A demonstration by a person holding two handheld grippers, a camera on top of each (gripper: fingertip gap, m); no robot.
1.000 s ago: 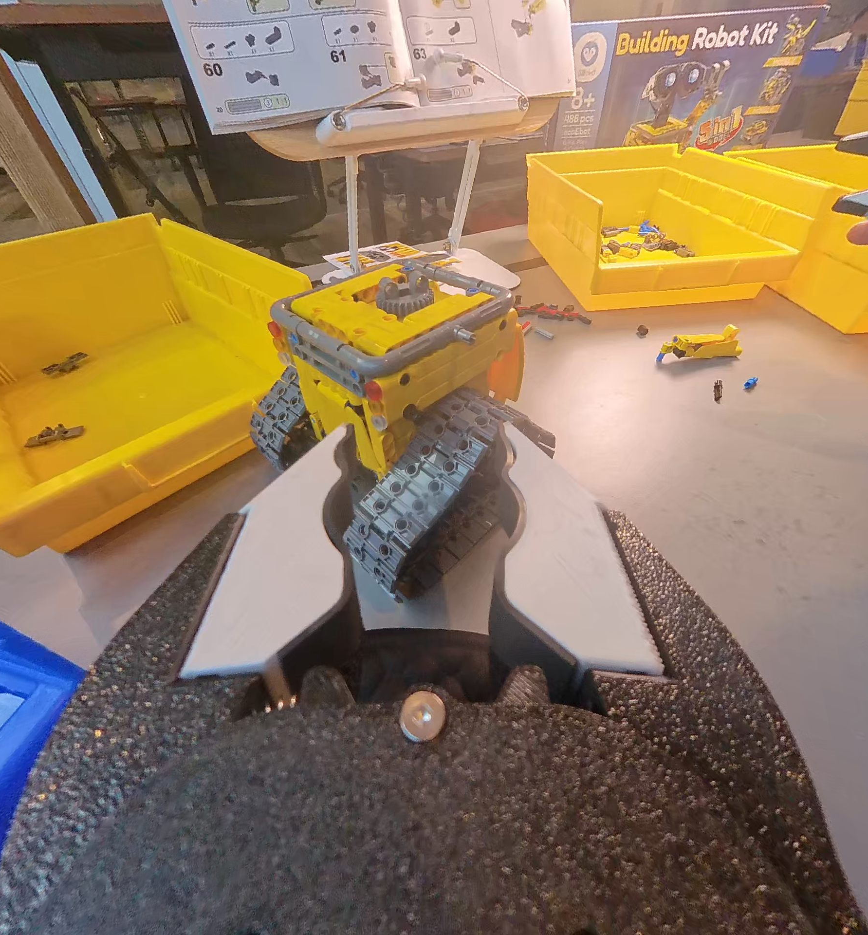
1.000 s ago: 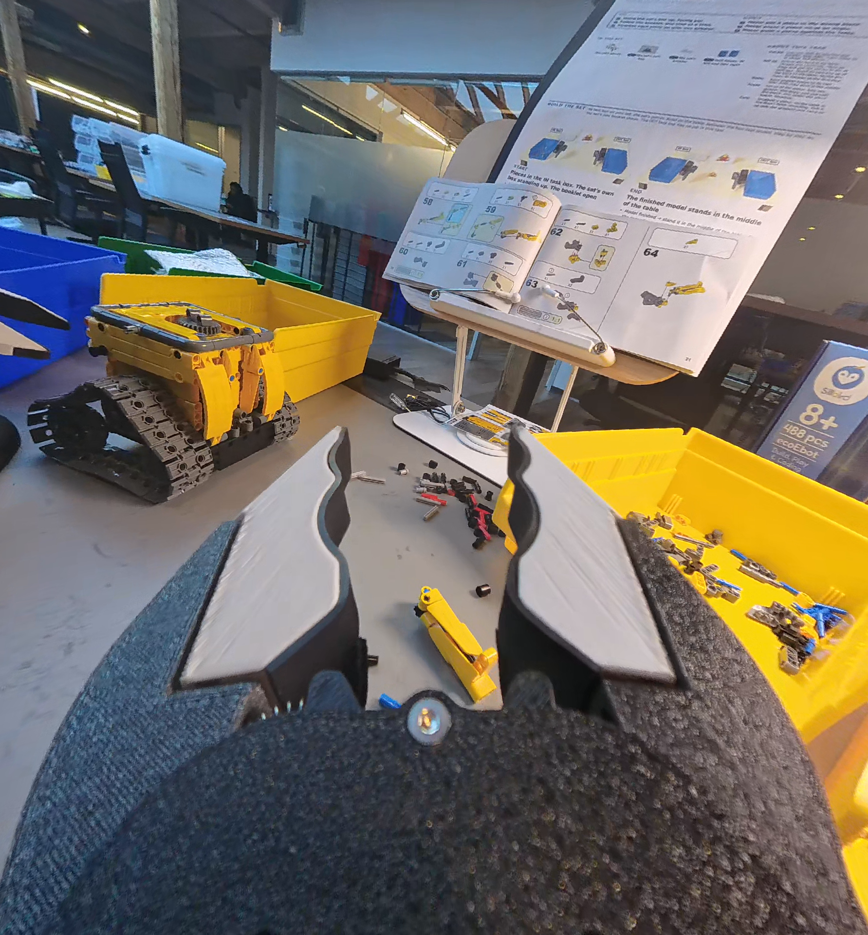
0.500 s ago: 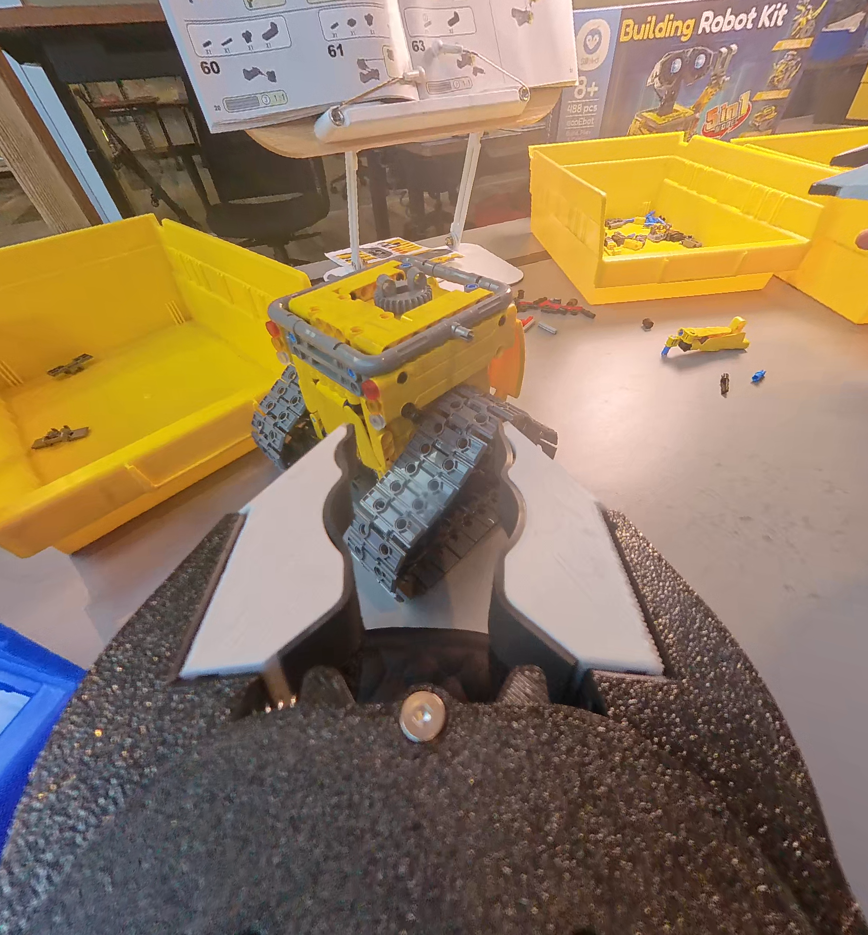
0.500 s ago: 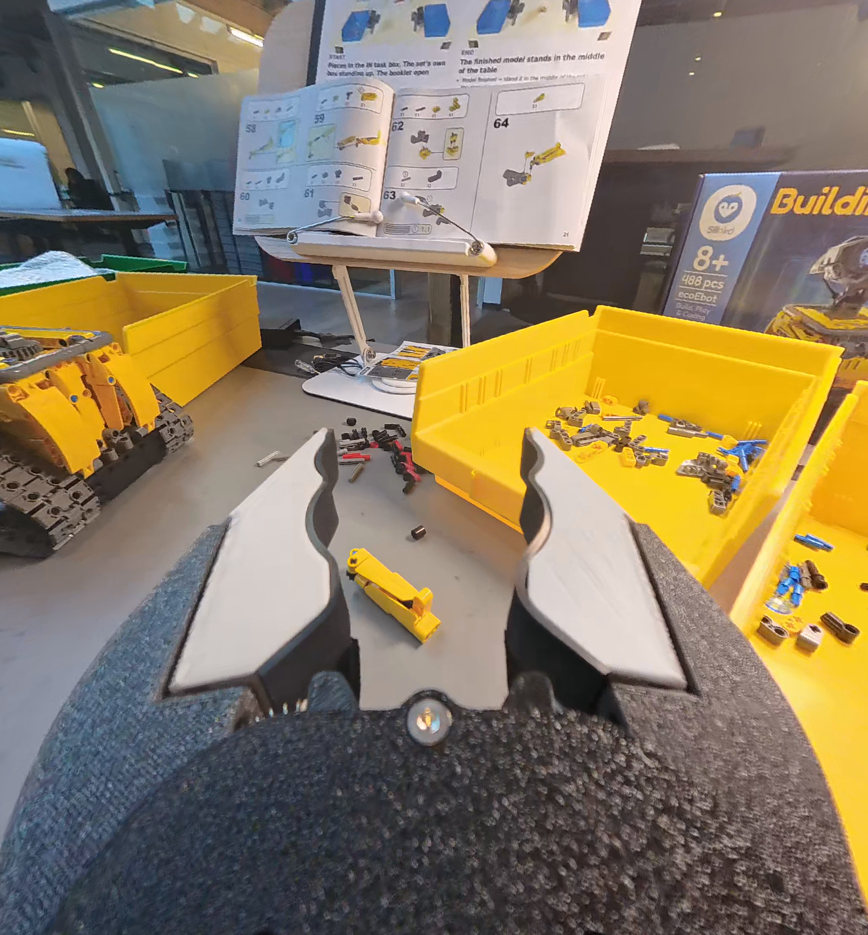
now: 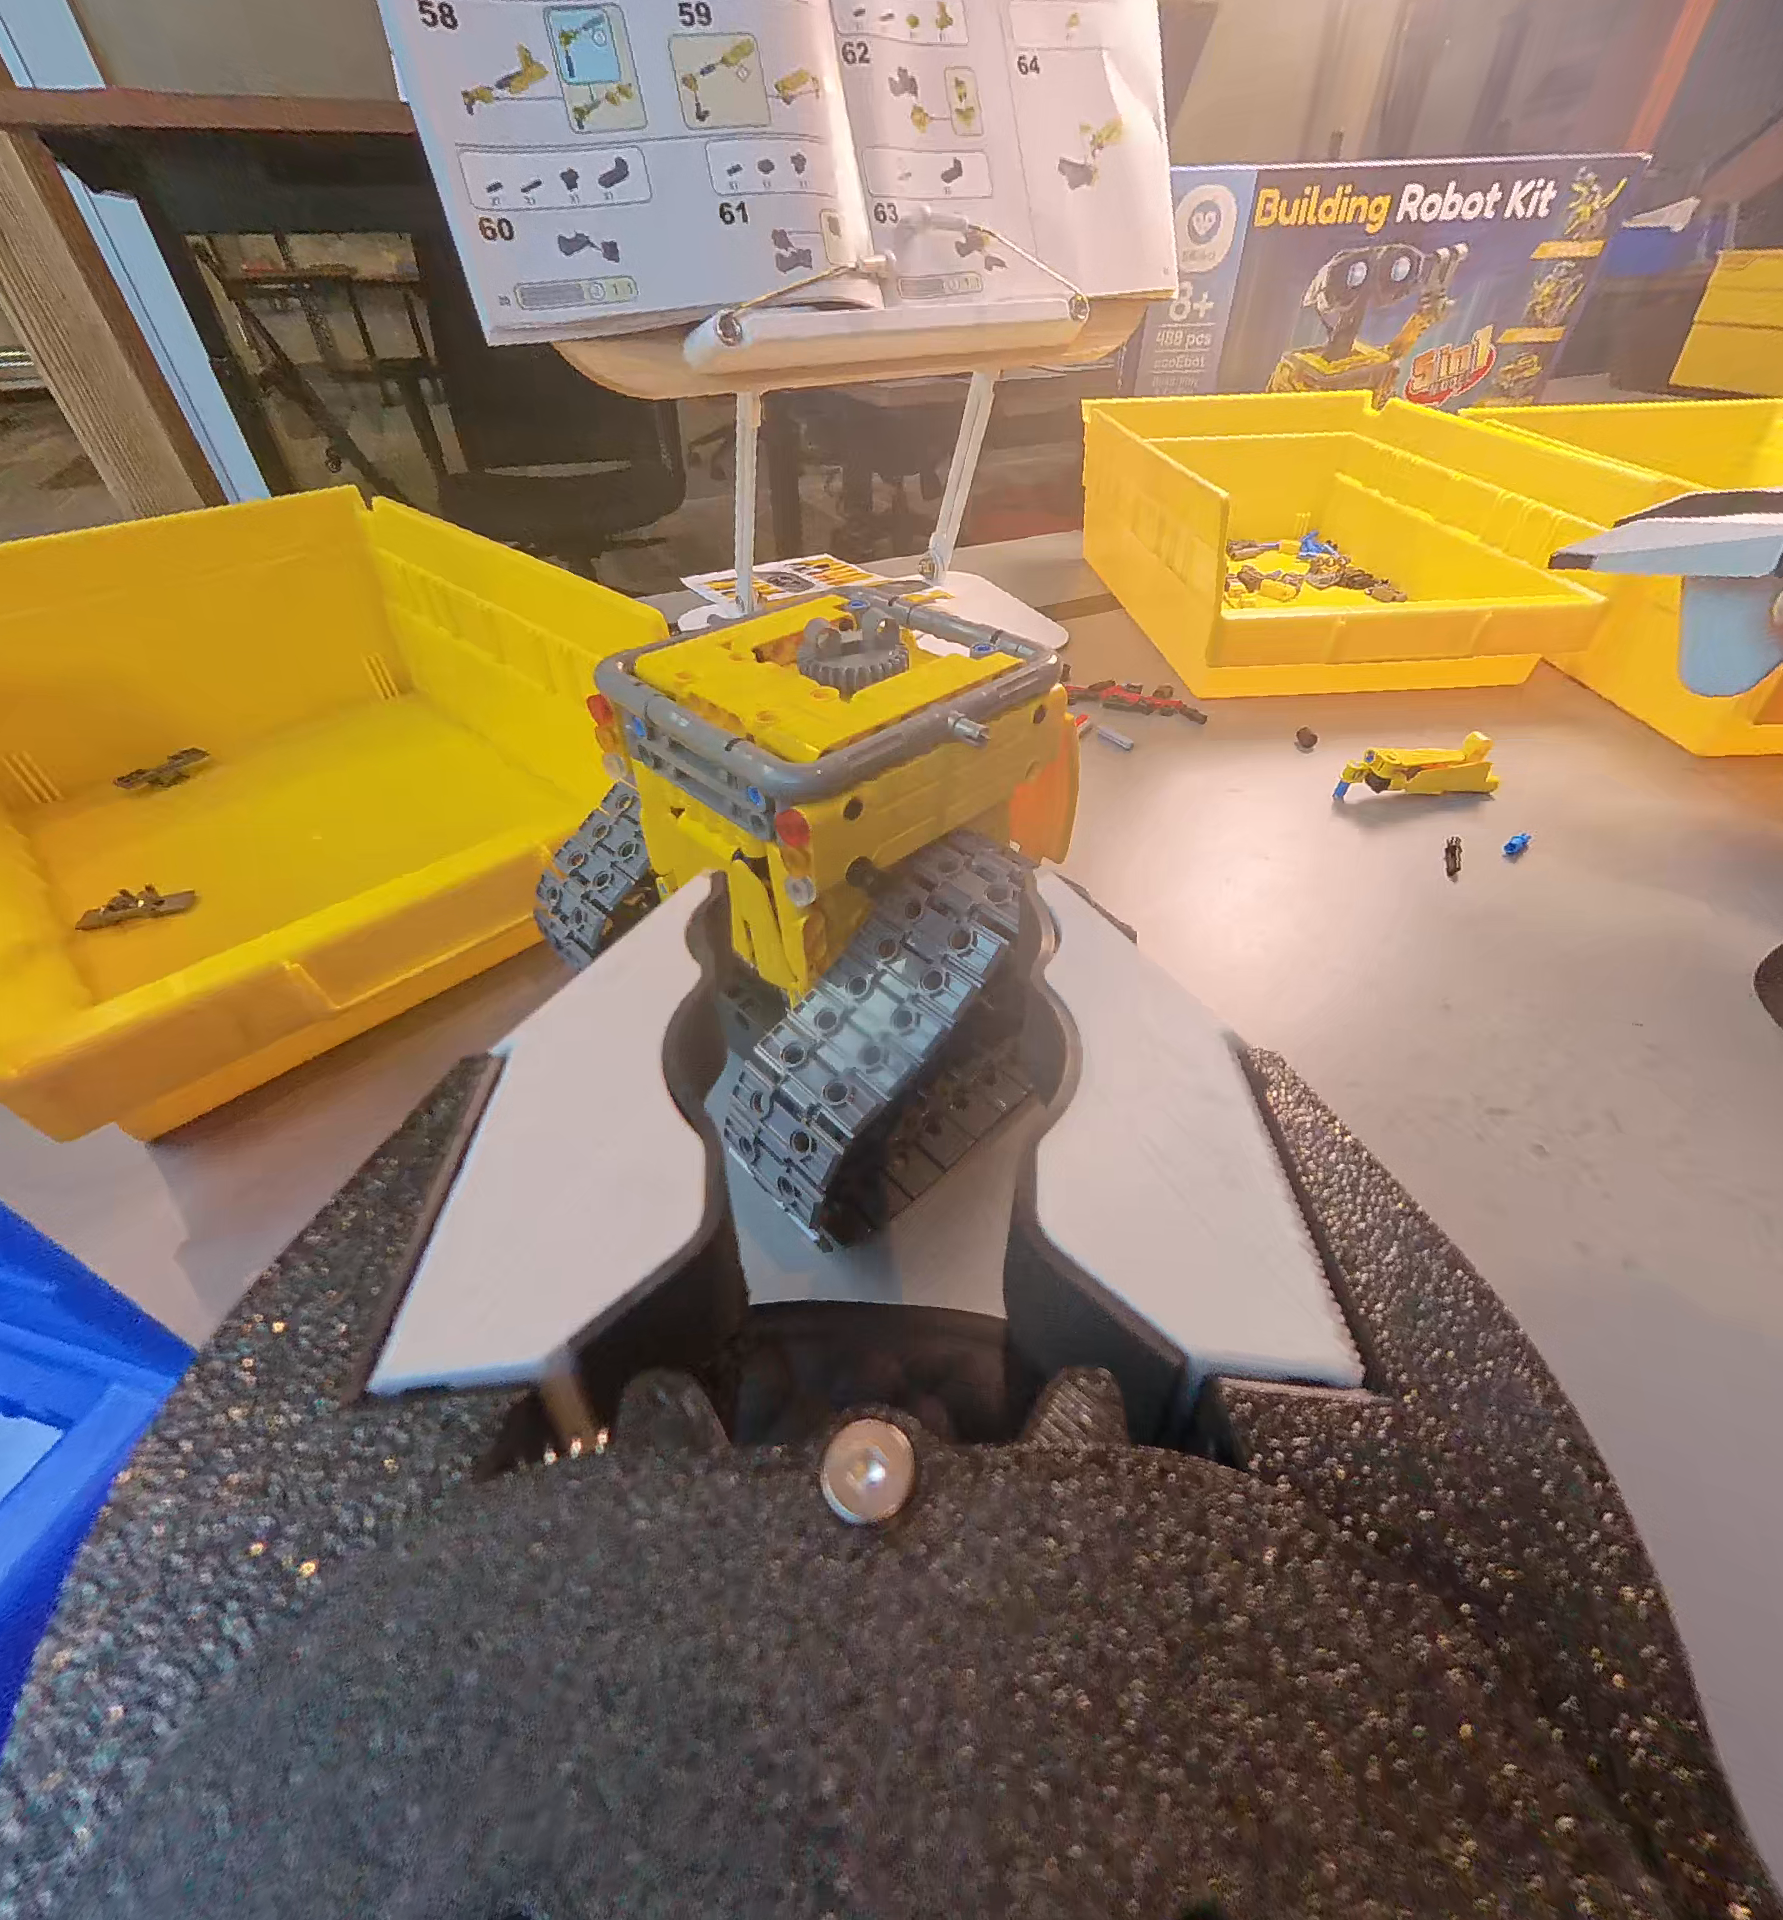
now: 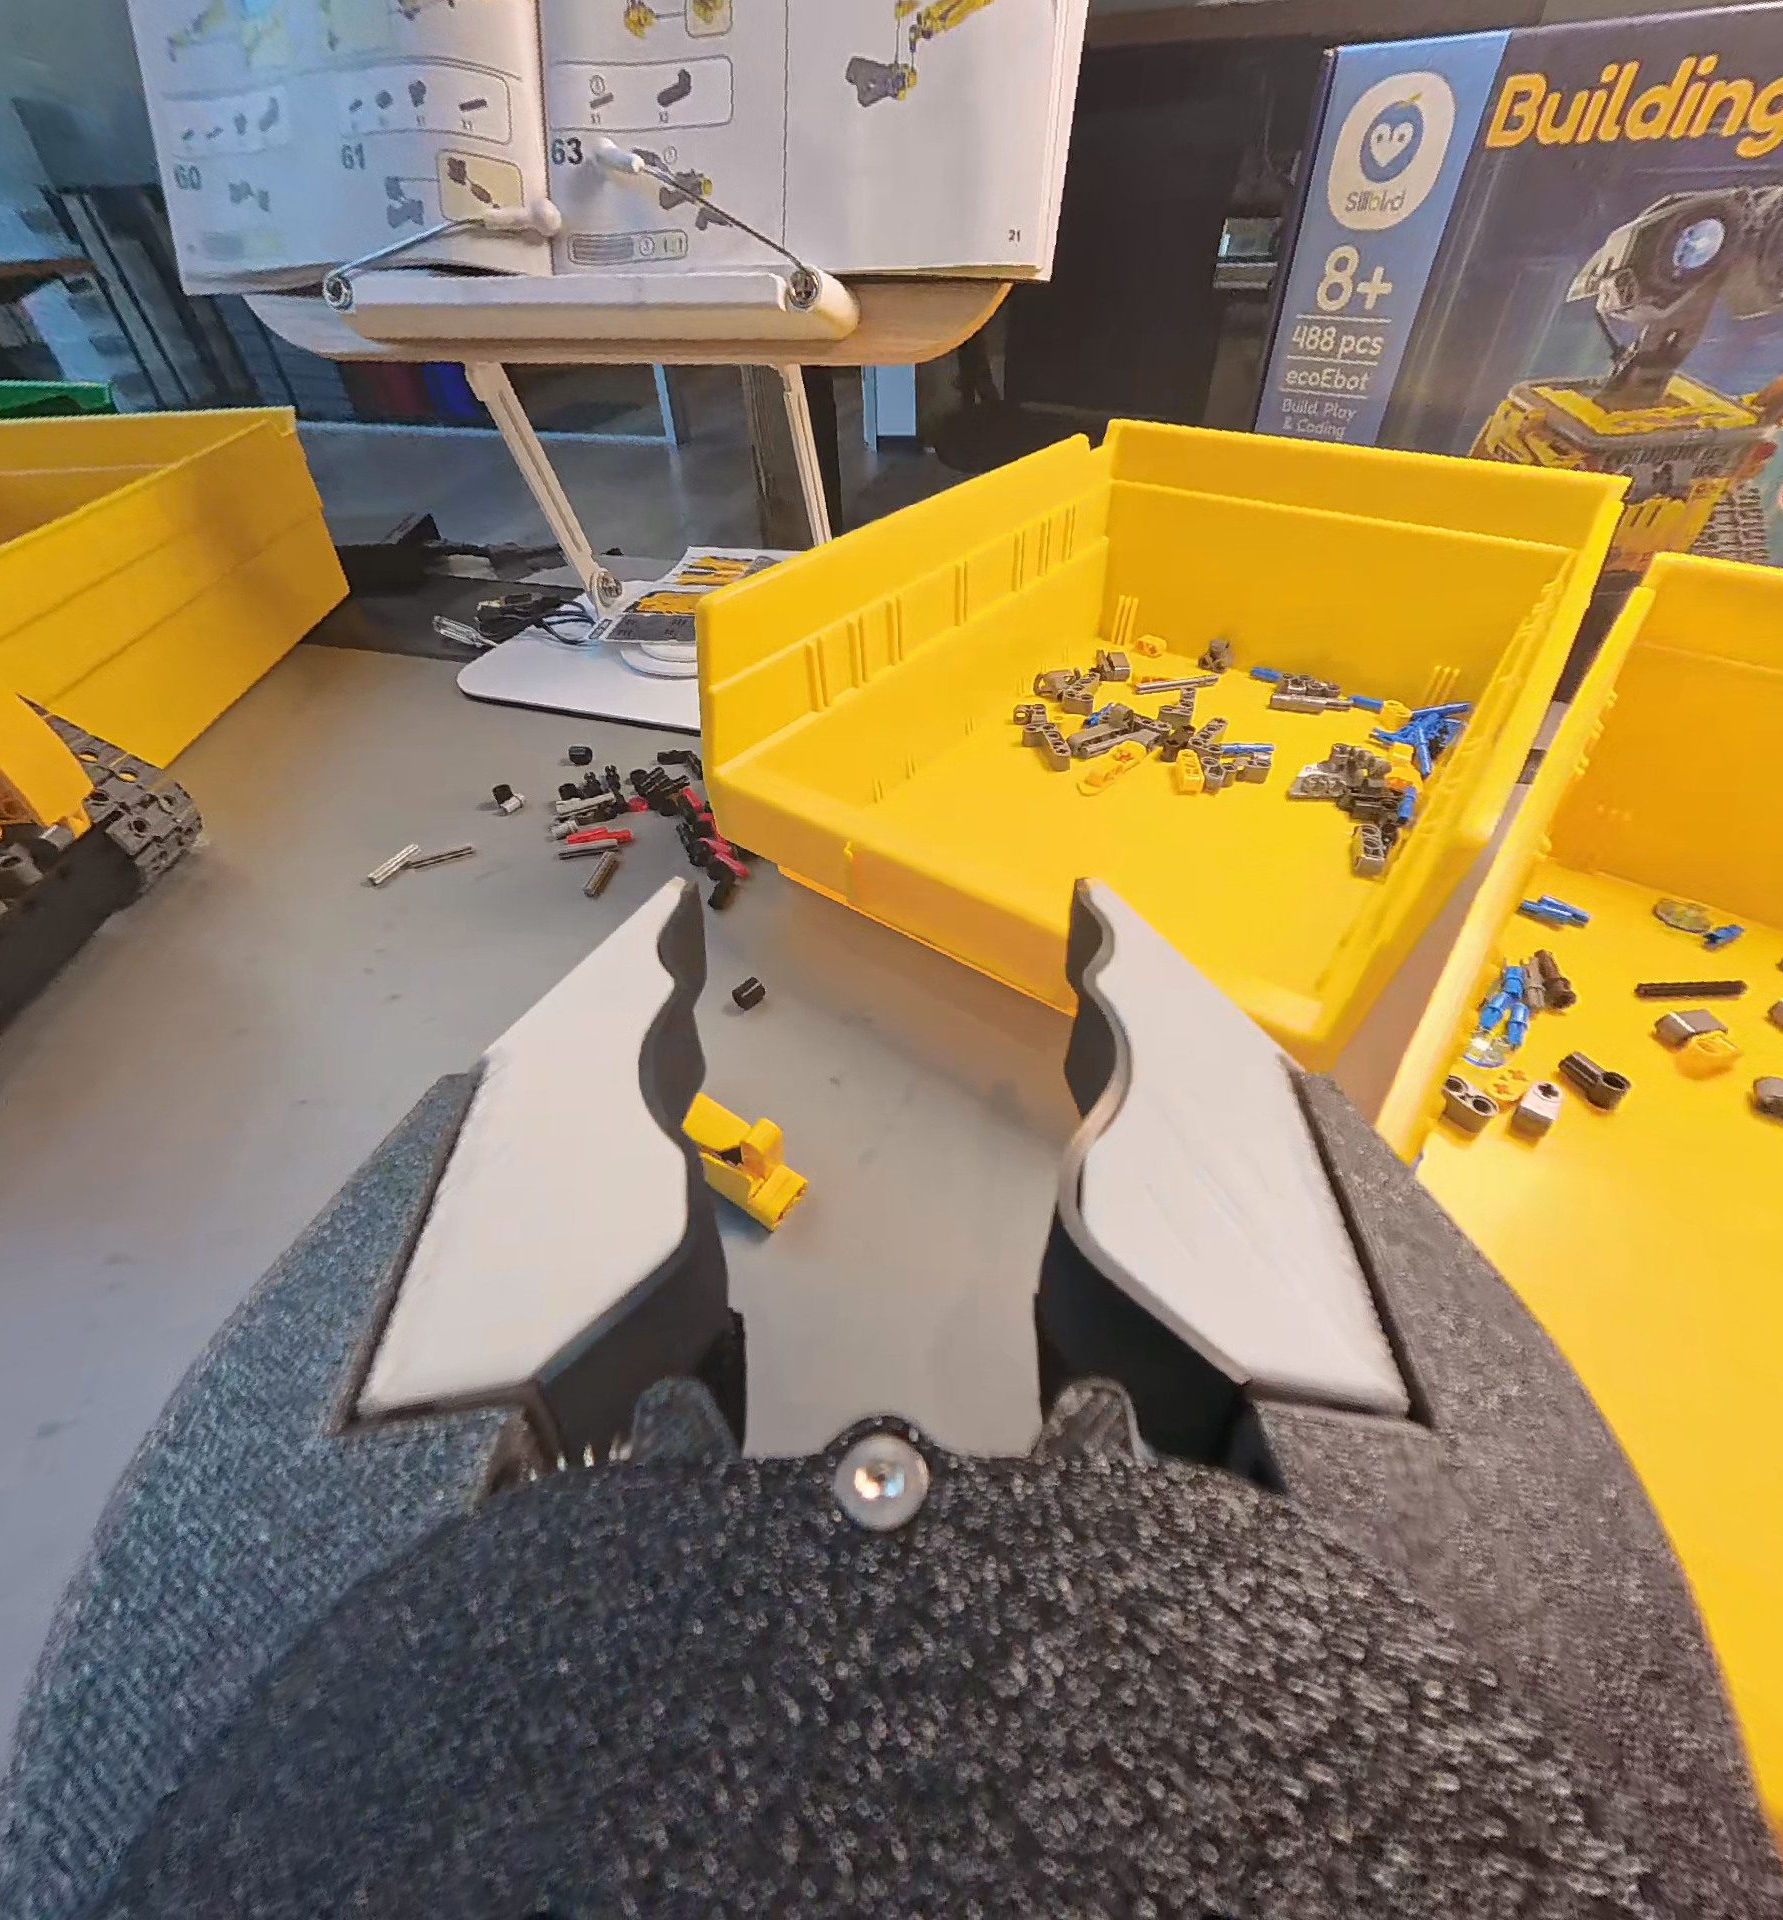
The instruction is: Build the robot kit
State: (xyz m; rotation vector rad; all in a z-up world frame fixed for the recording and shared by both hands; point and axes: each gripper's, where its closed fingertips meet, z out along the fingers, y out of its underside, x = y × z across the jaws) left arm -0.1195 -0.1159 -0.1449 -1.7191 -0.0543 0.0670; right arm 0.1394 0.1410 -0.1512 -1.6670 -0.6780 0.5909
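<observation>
left gripper (image 5: pixel 871 956) still clamped on the tracked yellow robot model (image 5: pixel 825 821), unmoved on the table (image 5: pixel 1386 1091). right gripper (image 6: pixel 882 935) has swung over the small yellow brick assembly (image 6: pixel 747 1158), fingers apart, nothing held, beside the yellow parts bin (image 6: pixel 970 894).

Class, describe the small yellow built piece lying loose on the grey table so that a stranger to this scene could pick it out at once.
Start at the yellow bin of mixed small parts in front of the kit box. On the bare table just before it, between the right gripper's open jaws, lies the small yellow built piece. The loose bits nearby are tiny black, grey and red pins; it alone is yellow and chunky.
</observation>
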